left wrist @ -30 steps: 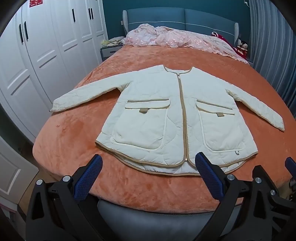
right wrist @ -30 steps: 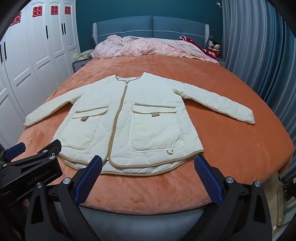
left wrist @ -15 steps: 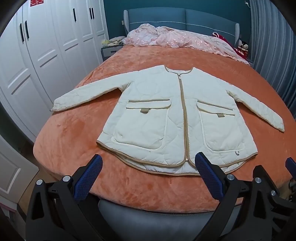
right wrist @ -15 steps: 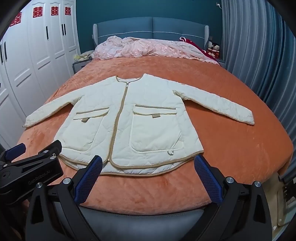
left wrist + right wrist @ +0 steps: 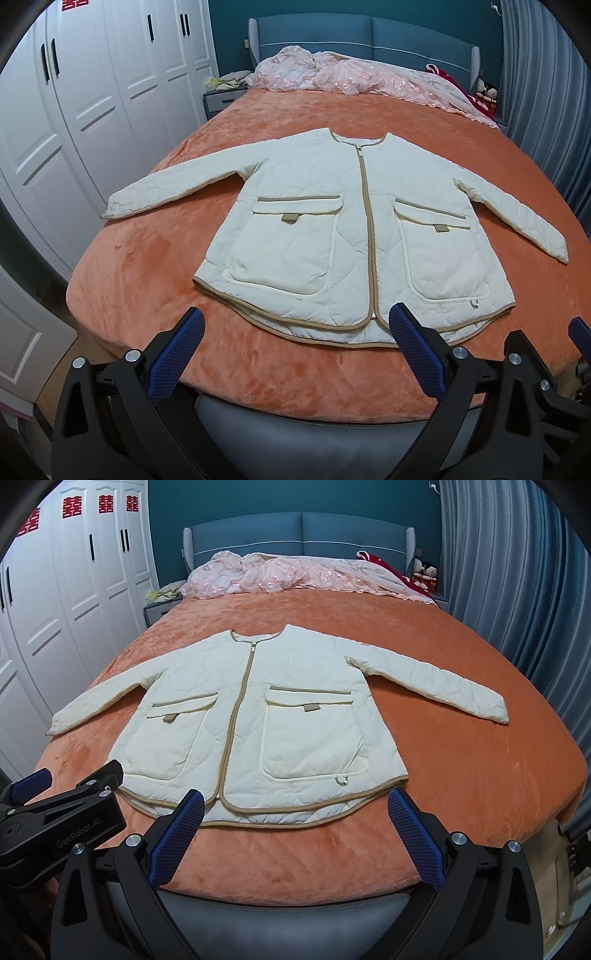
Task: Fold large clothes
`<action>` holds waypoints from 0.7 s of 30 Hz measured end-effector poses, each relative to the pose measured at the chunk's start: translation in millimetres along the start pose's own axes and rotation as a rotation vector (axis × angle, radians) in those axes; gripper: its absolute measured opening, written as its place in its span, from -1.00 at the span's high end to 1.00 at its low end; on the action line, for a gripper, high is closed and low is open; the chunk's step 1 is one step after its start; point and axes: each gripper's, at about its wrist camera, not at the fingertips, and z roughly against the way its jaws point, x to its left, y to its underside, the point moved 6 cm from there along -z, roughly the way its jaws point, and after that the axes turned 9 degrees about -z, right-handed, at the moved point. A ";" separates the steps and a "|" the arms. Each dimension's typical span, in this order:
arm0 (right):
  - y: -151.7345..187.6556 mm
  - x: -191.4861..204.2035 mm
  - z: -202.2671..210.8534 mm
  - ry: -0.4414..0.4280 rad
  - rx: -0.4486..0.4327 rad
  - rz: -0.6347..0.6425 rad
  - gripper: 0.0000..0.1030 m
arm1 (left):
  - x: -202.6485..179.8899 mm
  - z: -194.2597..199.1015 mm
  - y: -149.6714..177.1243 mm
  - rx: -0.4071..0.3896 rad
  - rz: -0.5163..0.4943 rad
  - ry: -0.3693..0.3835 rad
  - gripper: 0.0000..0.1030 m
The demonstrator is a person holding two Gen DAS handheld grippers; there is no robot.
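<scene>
A cream quilted jacket (image 5: 332, 229) with tan trim lies flat and face up on the orange bed (image 5: 258, 118), zipped, both sleeves spread out. It also shows in the right wrist view (image 5: 295, 716). My left gripper (image 5: 295, 354) is open and empty, hovering at the bed's near edge just short of the jacket's hem. My right gripper (image 5: 295, 834) is open and empty at the same edge, to the right of the left one. The left gripper's body (image 5: 62, 812) shows at the lower left of the right wrist view.
A pink bedspread (image 5: 362, 77) is heaped at the blue headboard (image 5: 299, 531). White wardrobes (image 5: 92, 92) stand along the left. Grey-blue curtains (image 5: 517, 572) hang on the right. A nightstand (image 5: 221, 99) sits by the bed's far left corner.
Both views have shifted very slightly; the jacket sits a touch lower in the frames. Both grippers stay open and the jacket has not moved.
</scene>
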 end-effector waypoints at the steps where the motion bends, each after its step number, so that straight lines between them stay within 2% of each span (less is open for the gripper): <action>1: 0.5 0.0 -0.4 0.000 0.000 0.000 -0.90 | 0.6 0.6 0.0 0.000 0.001 0.000 -0.89; 21: 2.9 -0.1 -1.1 0.001 0.003 -0.001 -0.90 | -1.5 -3.6 0.6 0.001 -0.003 -0.001 -0.88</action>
